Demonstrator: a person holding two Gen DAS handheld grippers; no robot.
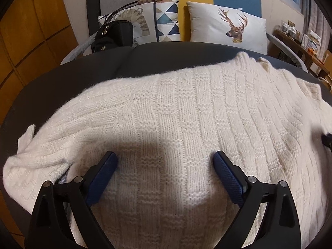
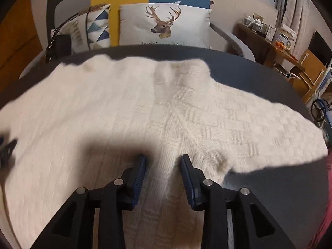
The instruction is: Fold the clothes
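Note:
A cream knitted sweater (image 1: pixel 186 103) lies spread flat over a dark grey cushion (image 1: pixel 83 68), one sleeve end at the left (image 1: pixel 25 139). My left gripper (image 1: pixel 166 159) hovers over the sweater's near part, jaws wide open, nothing between the blue pads. In the right wrist view the sweater (image 2: pixel 103 103) is motion-blurred on the left, with a sleeve (image 2: pixel 269 128) reaching right. My right gripper (image 2: pixel 164 159) stands narrow near the sleeve's root, with a raised ridge of knit filling the gap between its pads. The other gripper's tip shows at the left edge (image 2: pixel 8 147).
Behind the cushion stand a deer pillow (image 1: pixel 228 25), a triangle-patterned pillow (image 1: pixel 168 18) and a black handbag (image 1: pixel 114 35). A wooden shelf with jars and cards (image 2: pixel 265 31) is at the right. Bare dark cushion (image 2: pixel 269 182) shows beside my right gripper.

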